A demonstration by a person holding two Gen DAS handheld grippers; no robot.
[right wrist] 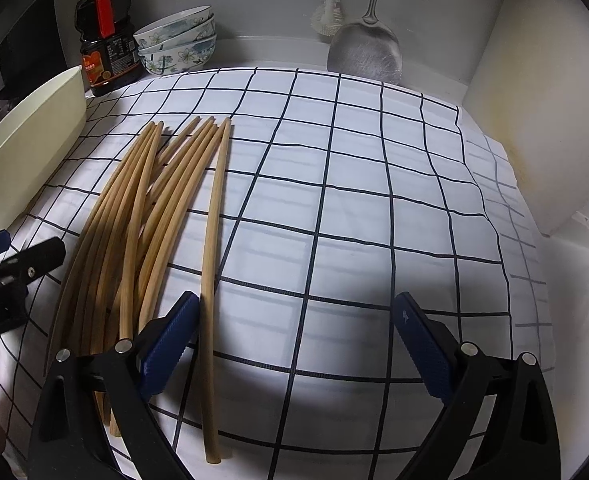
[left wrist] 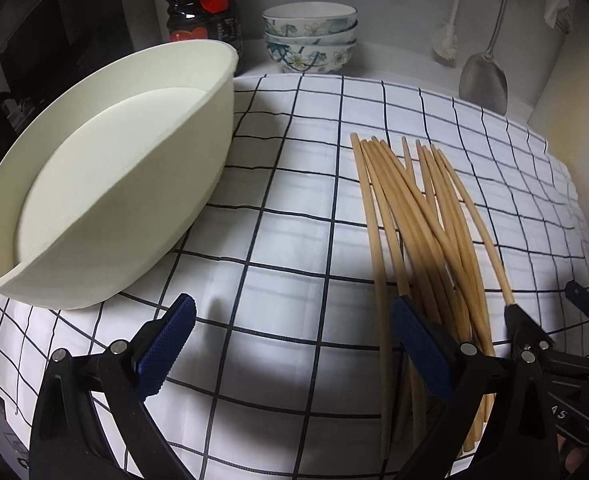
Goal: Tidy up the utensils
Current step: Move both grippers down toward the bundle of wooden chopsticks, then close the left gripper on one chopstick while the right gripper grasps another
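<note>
Nearest, the right gripper [right wrist: 296, 346] hangs with jaws spread and empty, one stray chopstick [right wrist: 211, 280] lying just inside its left finger. The left gripper [left wrist: 294, 350] gapes too, holding nothing, the chopstick bundle [left wrist: 418, 232] at its right finger. All run near-to-far on the checked cloth [right wrist: 354, 200]. Far left sits the cream tub [left wrist: 106, 184]. The right gripper looks better placed.

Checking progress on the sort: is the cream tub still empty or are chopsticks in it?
Empty. The left wrist view shows the tub with a bare floor, and the chopsticks all lie on the checked cloth beside it.
</note>
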